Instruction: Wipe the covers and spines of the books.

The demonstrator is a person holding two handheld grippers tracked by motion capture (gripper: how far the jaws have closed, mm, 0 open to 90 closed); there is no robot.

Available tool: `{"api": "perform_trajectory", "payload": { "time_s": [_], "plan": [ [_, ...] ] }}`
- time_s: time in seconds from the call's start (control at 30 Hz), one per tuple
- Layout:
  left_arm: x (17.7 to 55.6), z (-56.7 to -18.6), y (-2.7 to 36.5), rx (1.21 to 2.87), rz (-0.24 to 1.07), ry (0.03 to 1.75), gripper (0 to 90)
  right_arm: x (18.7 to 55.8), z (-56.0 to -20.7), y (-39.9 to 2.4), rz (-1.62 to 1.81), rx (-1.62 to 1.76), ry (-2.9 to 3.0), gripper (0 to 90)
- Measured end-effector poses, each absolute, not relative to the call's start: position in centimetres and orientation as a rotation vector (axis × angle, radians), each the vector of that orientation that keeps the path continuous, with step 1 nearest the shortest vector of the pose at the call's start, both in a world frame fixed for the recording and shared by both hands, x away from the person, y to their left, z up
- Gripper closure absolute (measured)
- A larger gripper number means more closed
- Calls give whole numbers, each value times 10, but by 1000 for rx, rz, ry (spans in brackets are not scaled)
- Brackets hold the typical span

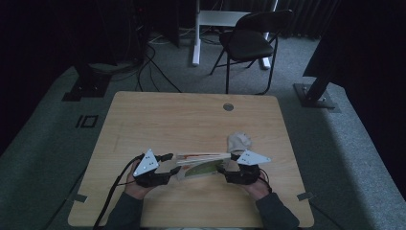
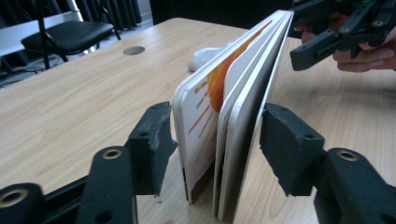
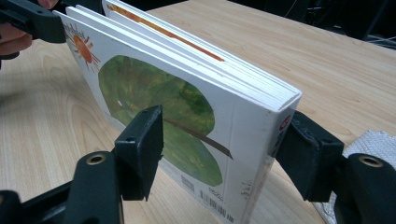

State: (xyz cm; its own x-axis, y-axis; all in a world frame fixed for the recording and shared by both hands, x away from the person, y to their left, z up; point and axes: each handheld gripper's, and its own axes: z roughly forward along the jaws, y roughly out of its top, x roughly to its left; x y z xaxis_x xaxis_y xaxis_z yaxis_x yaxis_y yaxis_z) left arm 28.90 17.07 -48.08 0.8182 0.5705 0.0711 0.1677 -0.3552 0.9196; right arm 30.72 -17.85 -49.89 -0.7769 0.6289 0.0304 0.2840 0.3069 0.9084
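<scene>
A thick board book (image 1: 201, 165) stands on edge on the wooden table (image 1: 158, 120), in the lower middle of the high view, between the two hand-held grippers. That view is dim, so little of the cover can be made out there beyond a green patch.

In the left gripper view the left gripper (image 2: 217, 135) sits at the bottom of the frame with its jaws apart on either side of the book's fanned page edges. The left pad stands just beside the outer page and the right pad just clear of the cover; neither presses. The book's lower corner is cut off by the bottom edge.

In the right gripper view the right gripper (image 3: 219, 140) straddles the spine end. Its left pad lies against the green leaf picture on the cover and its right pad meets the spine corner, so it is clamped on the book. The far end of the book runs out of the upper left of the frame.

A crumpled pale cloth (image 1: 239, 141) lies right of centre in the high view, partly hidden behind the right gripper; its shape is hard to read.
</scene>
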Motion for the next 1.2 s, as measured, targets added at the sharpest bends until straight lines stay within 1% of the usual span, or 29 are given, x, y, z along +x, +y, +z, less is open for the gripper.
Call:
{"api": "perform_trajectory", "payload": {
  "time_s": [0.1,0.17,0.2,0.4,0.7,1.07,1.13,1.2],
  "plan": [
    [291,-480,170,1903,473,567,373,307,-499,-178,1458,820,2249,346],
    [293,-480,169,1912,455,577,308,307,-499,-178,1458,819,2249,345],
    [294,-481,169,1916,459,578,291,307,-499,-178,1459,819,2249,346],
    [299,-481,167,1895,460,592,250,307,-499,-178,1460,819,2247,346],
    [311,-486,158,1899,429,582,250,307,-499,-178,1460,816,2248,345],
    [321,-497,148,1903,315,552,256,308,-499,-179,1465,818,2250,345],
    [321,-498,146,1904,319,552,266,308,-500,-179,1464,818,2251,345],
    [321,-499,146,1906,313,545,307,308,-500,-179,1465,818,2252,346]
  ]
}}
